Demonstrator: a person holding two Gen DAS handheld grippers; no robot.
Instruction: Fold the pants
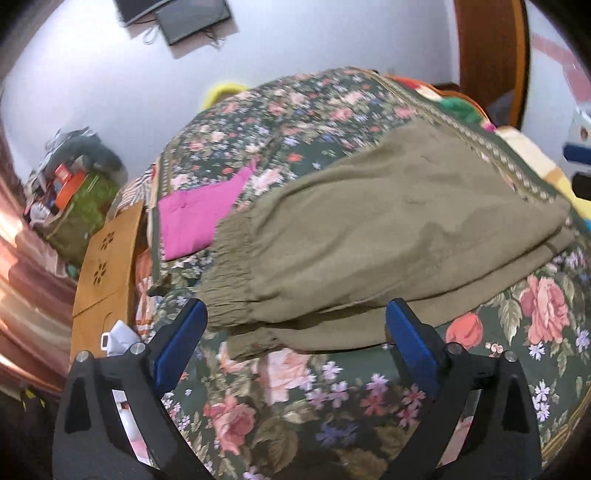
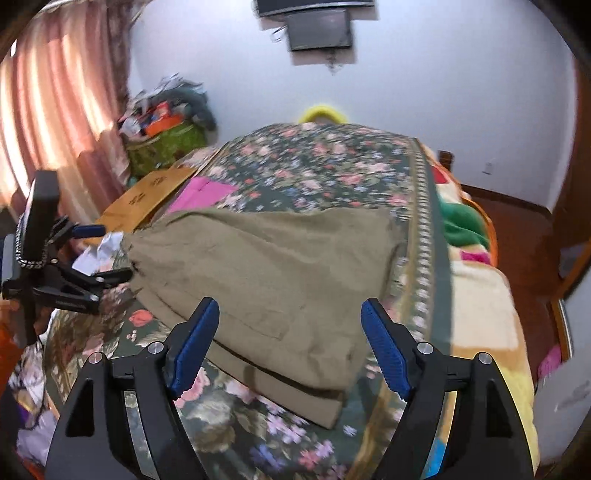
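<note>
Pants were seen mid-frame on the bedspread, layers already stacked. Left gripper and right gripper were held spread, nothing pinched. Only the top layer might be caught, dragging the stack askew on the soft cover.

One pair of green pants lies in the middle of the frame. One pink cloth sits at its left. One flowery bed cover is under both. Two dark screens hang at the top. One brown box is at the left.
</note>
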